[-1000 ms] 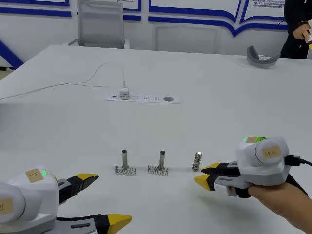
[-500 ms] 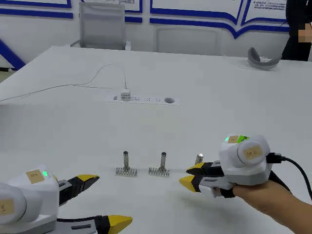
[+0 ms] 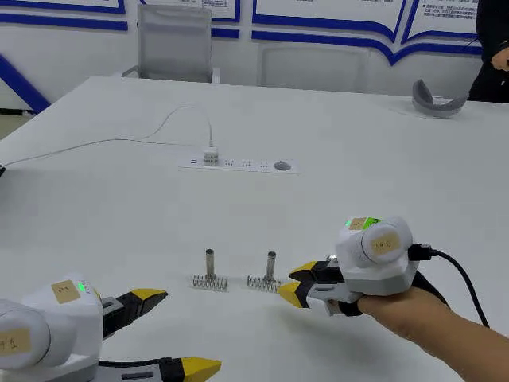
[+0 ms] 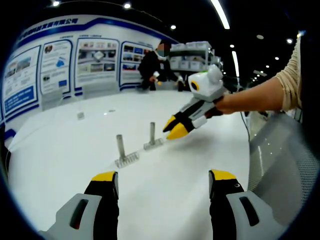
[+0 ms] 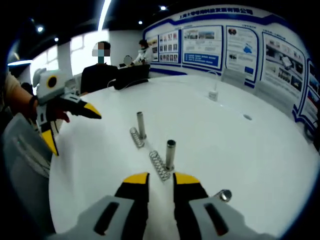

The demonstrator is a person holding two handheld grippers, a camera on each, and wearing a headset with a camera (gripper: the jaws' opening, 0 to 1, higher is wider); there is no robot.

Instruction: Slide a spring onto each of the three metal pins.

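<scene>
power strip [image 3: 242, 165], white cable [image 3: 119, 142], grey chair [image 3: 175, 44]

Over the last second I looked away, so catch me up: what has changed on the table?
The right gripper moved left, from beside the right pin to the middle spring lying by the middle pin; its jaws stayed open and empty. The left gripper stayed open, low at the left. No pin or spring moved.

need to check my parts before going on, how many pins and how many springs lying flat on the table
pins: 3, the third only partly seen
springs lying flat: 2
total: 5
</scene>
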